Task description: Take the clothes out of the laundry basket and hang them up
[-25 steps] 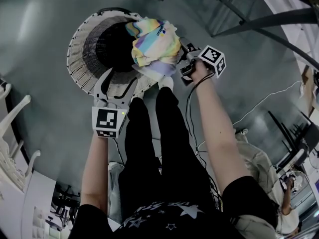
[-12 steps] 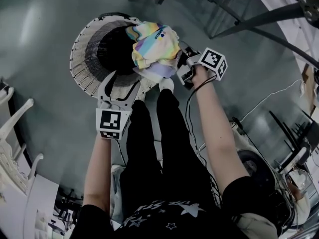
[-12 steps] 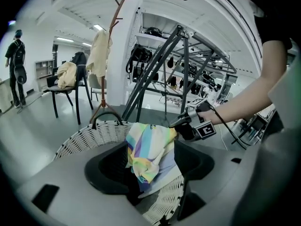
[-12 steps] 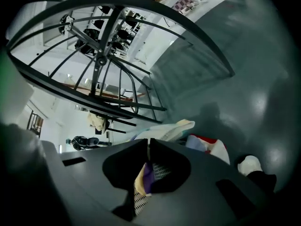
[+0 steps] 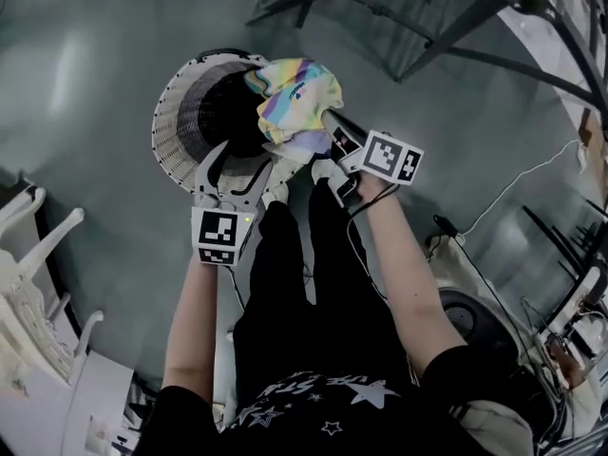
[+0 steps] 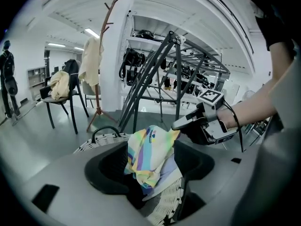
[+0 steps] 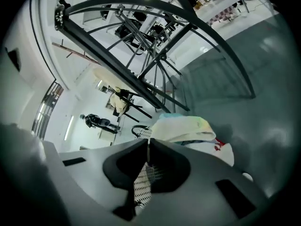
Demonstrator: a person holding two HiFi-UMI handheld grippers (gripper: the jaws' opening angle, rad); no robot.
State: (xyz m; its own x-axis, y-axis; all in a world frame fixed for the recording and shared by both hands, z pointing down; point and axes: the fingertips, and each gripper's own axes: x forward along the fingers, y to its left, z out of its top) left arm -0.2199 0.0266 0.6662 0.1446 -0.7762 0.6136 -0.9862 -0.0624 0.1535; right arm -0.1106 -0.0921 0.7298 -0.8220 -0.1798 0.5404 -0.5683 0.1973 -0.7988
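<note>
Now the pastel striped garment (image 5: pixel 294 103) is held pinched at its edge by the closed fingers of the right gripper (image 5: pixel 332 123), over the laundry basket's (image 5: pixel 167 122) right rim. The left gripper's (image 5: pixel 249 152) fingers are spread wide and empty at the near rim.

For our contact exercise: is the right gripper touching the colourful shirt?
Touching. The left gripper view shows the right gripper closed on the shirt at its top corner.

Dim, grey head view with soft glare on the floor (image 5: pixel 71 60); both gripper views brighter, fisheye-warped, dark at the corners.
</note>
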